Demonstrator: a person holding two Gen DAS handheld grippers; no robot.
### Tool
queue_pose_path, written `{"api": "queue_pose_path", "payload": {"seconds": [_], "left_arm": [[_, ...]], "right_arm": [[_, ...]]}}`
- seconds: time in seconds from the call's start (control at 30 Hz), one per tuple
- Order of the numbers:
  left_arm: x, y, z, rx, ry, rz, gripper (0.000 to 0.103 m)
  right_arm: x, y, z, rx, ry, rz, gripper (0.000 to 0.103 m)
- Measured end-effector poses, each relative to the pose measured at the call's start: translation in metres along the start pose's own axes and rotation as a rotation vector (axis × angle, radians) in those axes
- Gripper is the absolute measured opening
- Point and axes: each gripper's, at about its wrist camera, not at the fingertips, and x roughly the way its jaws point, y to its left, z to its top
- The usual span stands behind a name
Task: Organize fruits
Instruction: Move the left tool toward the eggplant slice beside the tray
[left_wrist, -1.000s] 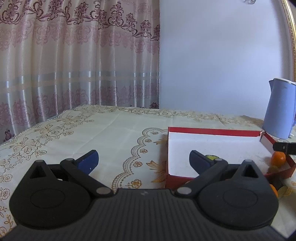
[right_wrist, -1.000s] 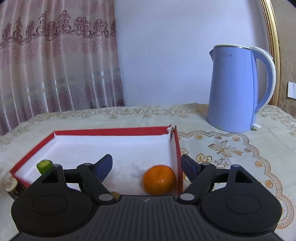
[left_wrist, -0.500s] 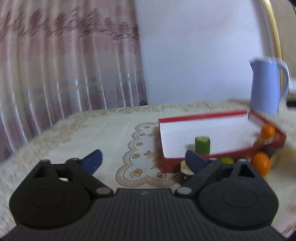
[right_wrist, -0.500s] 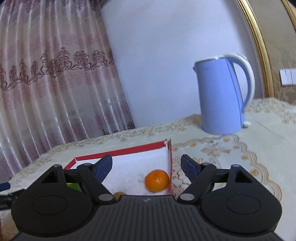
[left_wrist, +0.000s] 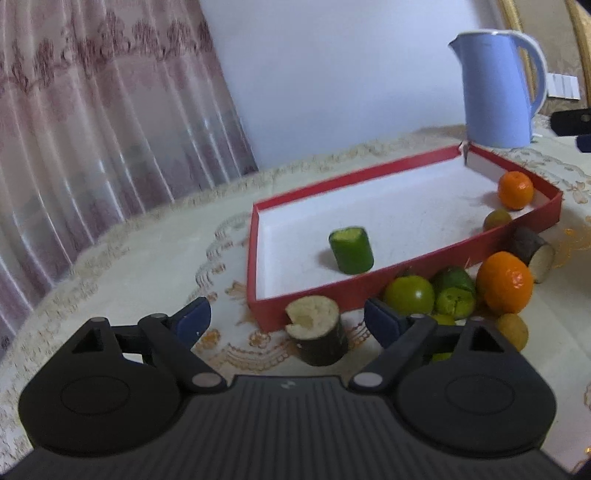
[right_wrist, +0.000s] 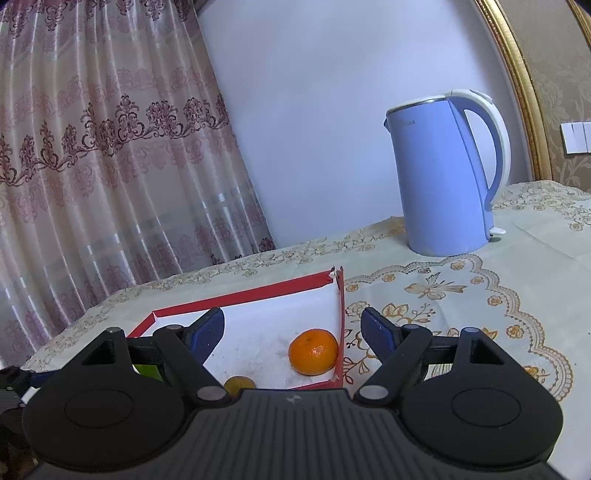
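Swinging round from the bare cloth toward the fruit, the left tongs (left_wrist: 284, 317) now face the near left corner of the red tray (left_wrist: 369, 290), and a dark-skinned cut stub (left_wrist: 317, 334) stands on the table between their blue pads, untouched. Those tongs were a little wider a second ago and have narrowed slightly; they remain spread, pinching nothing. That reads as a line-up on the stub, probably the next piece bound for the tray.

Inside the tray lie a green cut piece (left_wrist: 351, 249) near the middle, an orange (left_wrist: 515, 190) and a small yellowish fruit (left_wrist: 496, 219) toward its right end. Outside, against its near wall, sit a green tomato-like fruit (left_wrist: 408, 295), other green fruit (left_wrist: 454, 293), a second orange (left_wrist: 504, 280), a pale yellow fruit (left_wrist: 511, 330) and another cut stub (left_wrist: 533, 251). So most of the sorting looks undone.

The right tongs (right_wrist: 291, 332) have tilted and drawn back since a second ago; the orange in the tray now looks farther off, between and beyond their pads. They are spread at the same width as before and empty.

A blue kettle (right_wrist: 439, 177) stands toward the table's far edge; the small print near its rim is too faint to read. No other writing shows.
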Motion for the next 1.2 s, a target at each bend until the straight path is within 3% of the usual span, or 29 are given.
{"api": "queue_pose_path", "payload": {"seconds": [0.17,0.9,1.2], "left_arm": [[0.01,0.01,0.001,-0.061,0.077,-0.012,0.093],[0.031,0.016,0.008,-0.197,0.199,-0.021,0.09],[0.036,0.019,0.006,-0.232,0.212,-0.001,0.102]], "right_arm": [[0.0,-0.001,-0.001,-0.001,0.003,-0.001,0.081],[0.007,0.0,-0.004,-0.011,0.02,-0.007,0.081],[0.008,0.0,-0.006,-0.019,0.022,-0.014,0.081]]}}
